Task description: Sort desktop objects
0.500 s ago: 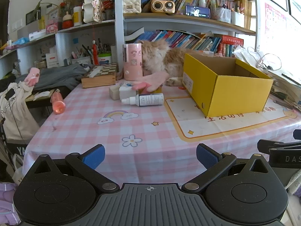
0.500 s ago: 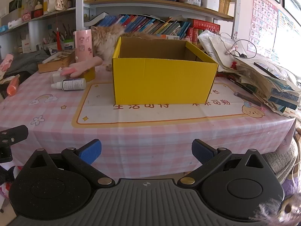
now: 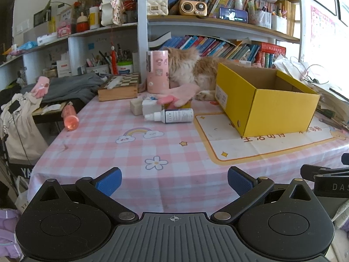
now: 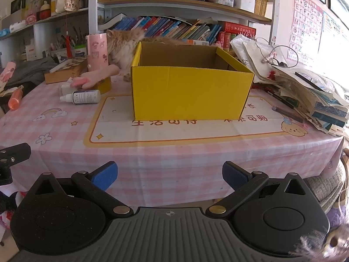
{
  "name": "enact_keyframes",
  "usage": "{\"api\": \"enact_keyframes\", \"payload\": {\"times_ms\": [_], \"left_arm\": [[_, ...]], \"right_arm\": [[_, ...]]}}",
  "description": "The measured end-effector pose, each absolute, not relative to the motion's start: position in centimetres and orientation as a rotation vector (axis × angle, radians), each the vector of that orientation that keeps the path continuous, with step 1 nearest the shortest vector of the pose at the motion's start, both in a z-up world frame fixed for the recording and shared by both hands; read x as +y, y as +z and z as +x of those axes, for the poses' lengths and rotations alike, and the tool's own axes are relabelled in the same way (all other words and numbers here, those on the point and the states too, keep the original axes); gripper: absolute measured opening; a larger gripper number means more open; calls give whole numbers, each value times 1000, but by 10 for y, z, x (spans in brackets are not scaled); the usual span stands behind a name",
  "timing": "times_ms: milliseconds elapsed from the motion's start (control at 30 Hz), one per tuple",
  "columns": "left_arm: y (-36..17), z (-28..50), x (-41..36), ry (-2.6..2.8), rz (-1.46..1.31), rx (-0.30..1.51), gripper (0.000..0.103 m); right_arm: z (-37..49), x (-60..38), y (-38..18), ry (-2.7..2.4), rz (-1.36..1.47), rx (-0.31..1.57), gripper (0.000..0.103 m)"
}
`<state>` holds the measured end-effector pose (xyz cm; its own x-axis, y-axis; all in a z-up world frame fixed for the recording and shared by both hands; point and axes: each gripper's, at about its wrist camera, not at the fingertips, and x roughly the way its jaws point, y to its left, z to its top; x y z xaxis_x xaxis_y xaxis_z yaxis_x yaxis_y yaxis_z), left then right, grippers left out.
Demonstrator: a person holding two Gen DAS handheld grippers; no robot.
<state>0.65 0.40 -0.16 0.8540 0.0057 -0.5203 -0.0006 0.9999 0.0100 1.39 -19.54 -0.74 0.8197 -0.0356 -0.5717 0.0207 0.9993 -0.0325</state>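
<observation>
The yellow cardboard box (image 4: 192, 91) stands open-topped on the cream placemat (image 4: 174, 128) toward the middle-right of the table (image 3: 122, 152), its flaps folded down inside and its brown inner walls showing; nothing can be seen in it from these low angles, though its floor is hidden. To its left lies a small cluster of loose things. A white spray bottle (image 3: 172, 115) with a dark label lies on its side, nozzle pointing left, on the pink checked cloth. Just behind it sit two small pale blocks (image 3: 144, 107), possibly erasers or little cartons, too blurred to tell. A pink glove (image 3: 181, 95) is draped over a low yellow container whose shape is mostly covered. Behind that stands an upright pink cylinder (image 3: 157, 72) with cartoon stickers, and beside it a wooden chessboard box (image 3: 118, 87). A pink-orange bottle (image 3: 70, 115) lies at the table's left edge, well apart from the rest. A fluffy ginger-and-white cat (image 3: 189, 69) lies behind the box against the bookshelf (image 4: 174, 26). On the right a heap of papers and books (image 4: 305, 87) crowds the table.

The left gripper (image 3: 173, 181) and right gripper (image 4: 170, 176) both hover off the near table edge, jaws spread fully wide, blue pads bare, holding nothing.
</observation>
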Motion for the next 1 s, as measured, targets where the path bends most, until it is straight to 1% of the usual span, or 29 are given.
{"api": "enact_keyframes", "payload": {"times_ms": [1000], "left_arm": [[-4, 6, 2, 9, 24, 573, 103]], "right_arm": [[9, -197, -7, -30, -36, 616, 103]]}}
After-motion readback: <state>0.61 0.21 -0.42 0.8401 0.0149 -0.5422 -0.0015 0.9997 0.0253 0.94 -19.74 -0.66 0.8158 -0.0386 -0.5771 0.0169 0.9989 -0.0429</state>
